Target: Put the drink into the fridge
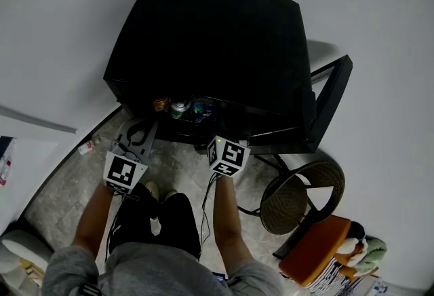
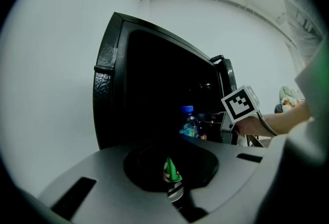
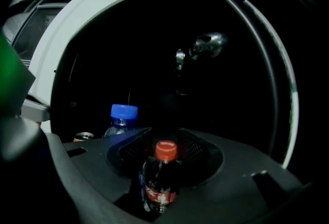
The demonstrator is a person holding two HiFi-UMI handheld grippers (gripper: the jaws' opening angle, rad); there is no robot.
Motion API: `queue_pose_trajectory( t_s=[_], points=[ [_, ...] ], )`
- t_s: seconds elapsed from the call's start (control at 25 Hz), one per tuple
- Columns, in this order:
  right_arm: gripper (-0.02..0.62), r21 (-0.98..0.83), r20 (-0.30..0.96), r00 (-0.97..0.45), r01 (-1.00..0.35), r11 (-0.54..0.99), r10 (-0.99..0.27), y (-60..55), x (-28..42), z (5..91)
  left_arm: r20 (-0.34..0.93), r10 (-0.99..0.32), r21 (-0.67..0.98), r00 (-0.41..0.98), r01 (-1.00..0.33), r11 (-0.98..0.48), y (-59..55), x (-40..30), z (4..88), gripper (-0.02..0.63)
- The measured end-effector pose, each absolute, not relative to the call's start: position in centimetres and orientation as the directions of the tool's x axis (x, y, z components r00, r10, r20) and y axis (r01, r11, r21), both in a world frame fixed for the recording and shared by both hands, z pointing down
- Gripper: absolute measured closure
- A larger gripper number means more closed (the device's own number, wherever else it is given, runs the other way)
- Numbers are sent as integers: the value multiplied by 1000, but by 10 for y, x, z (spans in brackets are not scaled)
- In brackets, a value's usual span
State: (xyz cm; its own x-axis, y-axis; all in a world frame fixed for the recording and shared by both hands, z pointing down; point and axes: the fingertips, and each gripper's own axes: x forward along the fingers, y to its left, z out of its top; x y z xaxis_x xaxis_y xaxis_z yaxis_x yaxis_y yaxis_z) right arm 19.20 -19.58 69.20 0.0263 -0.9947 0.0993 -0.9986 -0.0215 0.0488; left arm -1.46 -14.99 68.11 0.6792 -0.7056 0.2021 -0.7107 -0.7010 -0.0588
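A black mini fridge (image 1: 210,37) stands on the floor with its door (image 1: 332,101) swung open to the right. At its front edge stand an orange can (image 1: 161,104), a green can (image 1: 180,109) and a blue-capped bottle (image 1: 201,110). My right gripper (image 3: 160,187) reaches into the dark fridge opening, shut on an upright cola bottle (image 3: 160,182) with a red cap. The blue-capped bottle (image 3: 122,120) stands just beyond it to the left. My left gripper (image 2: 172,182) hangs outside the fridge, left of the opening, shut on a green can (image 2: 171,170).
A round wicker stool (image 1: 298,199) on black legs stands right of the fridge door. An orange box and folded cloths (image 1: 325,250) lie at the lower right. A white cabinet edge (image 1: 17,152) is at the left. The person's legs fill the lower middle.
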Motion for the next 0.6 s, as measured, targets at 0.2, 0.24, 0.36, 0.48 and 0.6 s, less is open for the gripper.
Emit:
queue_pose_trajectory(
  t_s=[0.2,0.24,0.36,0.48,0.6],
  points=[
    [425,58,117,14,-998,-8,-993,-191,189,680,193,-708,-76,679,-709,-701,-147,-15,665,601],
    [423,59,120,10,-998,-3,-993,-190,188,678,194,-710,-80,677,-710,-700,-146,-16,662,601],
    [423,63,124,-3,-998,11,-992,-184,183,670,189,-712,-76,676,-713,-697,-143,-15,652,601],
    [424,65,124,-8,-998,16,-992,-176,180,660,169,-710,-58,683,-713,-699,-139,-13,637,603],
    [426,64,134,-14,-998,23,-991,-165,174,648,166,-709,-58,685,-711,-700,-133,-14,619,601]
  ],
)
